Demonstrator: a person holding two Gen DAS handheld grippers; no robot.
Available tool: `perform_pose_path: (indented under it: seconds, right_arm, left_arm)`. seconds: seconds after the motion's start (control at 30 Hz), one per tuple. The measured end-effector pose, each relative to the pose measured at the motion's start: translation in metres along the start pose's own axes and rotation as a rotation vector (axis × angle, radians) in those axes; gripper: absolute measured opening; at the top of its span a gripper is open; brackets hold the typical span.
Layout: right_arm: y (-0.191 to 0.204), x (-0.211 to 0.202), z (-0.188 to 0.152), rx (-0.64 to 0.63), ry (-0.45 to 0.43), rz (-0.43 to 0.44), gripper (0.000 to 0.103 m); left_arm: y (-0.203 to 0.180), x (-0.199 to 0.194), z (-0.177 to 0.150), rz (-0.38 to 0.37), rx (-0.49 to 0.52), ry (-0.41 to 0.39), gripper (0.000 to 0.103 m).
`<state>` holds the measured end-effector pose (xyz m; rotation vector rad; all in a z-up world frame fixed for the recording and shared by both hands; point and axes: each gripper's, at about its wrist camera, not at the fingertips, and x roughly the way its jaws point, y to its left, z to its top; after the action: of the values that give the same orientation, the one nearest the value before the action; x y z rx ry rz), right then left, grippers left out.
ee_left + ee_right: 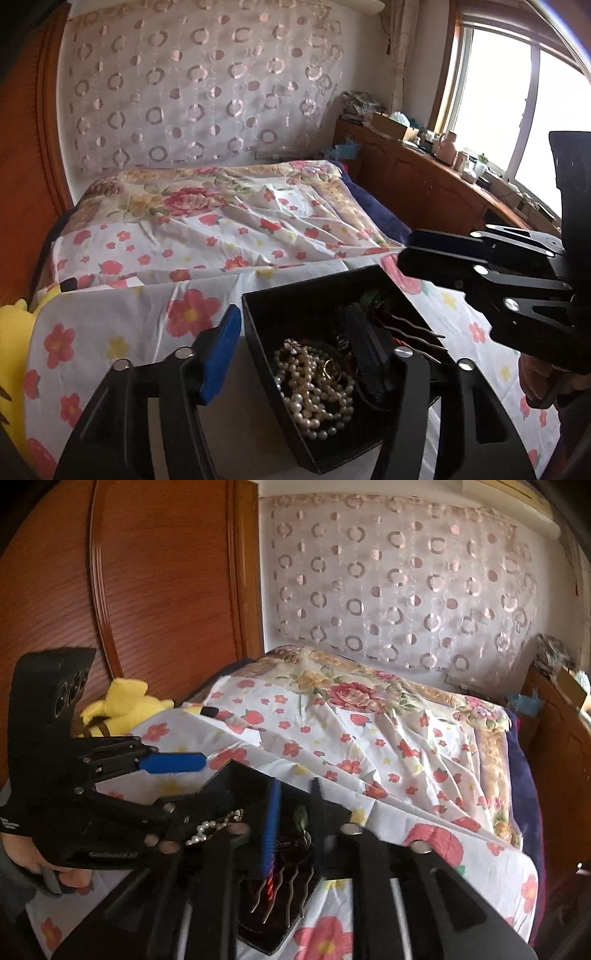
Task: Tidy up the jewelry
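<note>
While a black box (266, 317) of pearls (314, 384) sits on the flowered bed (192, 236), the left gripper (295, 354) straddles its left wall, fingers apart; the right gripper (295, 812) hovers above, fingers parted, gripping nothing.

floral bed (221, 221), bright window (491, 99), wooden wardrobe (147, 572)

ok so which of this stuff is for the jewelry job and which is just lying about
For the job:
- black box
- pearls
- gold ring
- hair pins
- left tool
- right tool

Lying about:
- yellow plush
- bedsheet
- cabinet clutter
</note>
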<state>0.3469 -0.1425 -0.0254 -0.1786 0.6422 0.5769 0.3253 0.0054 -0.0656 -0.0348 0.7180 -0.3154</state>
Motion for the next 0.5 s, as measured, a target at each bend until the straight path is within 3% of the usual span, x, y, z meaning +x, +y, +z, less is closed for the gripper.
perform_pose_path:
  seconds: [0.17, 0.33, 0.43, 0.5]
  right_arm:
    - [0.003, -0.029, -0.011, 0.030, -0.039, -0.027, 0.037]
    - [0.011, -0.081, -0.032, 0.101, -0.118, -0.081, 0.079]
    - [0.018, -0.111, -0.045, 0.131, -0.166, -0.117, 0.097]
    - [0.026, -0.132, -0.054, 0.133, -0.193, -0.147, 0.101]
  left_arm:
    - [-0.004, -0.026, -0.008, 0.037, -0.001, -0.030, 0.078]
    - [-0.019, -0.067, -0.023, 0.087, 0.019, -0.083, 0.092]
    - [-0.029, -0.094, -0.033, 0.116, 0.026, -0.111, 0.096]
    - [-0.036, -0.112, -0.042, 0.127, 0.031, -0.128, 0.096]
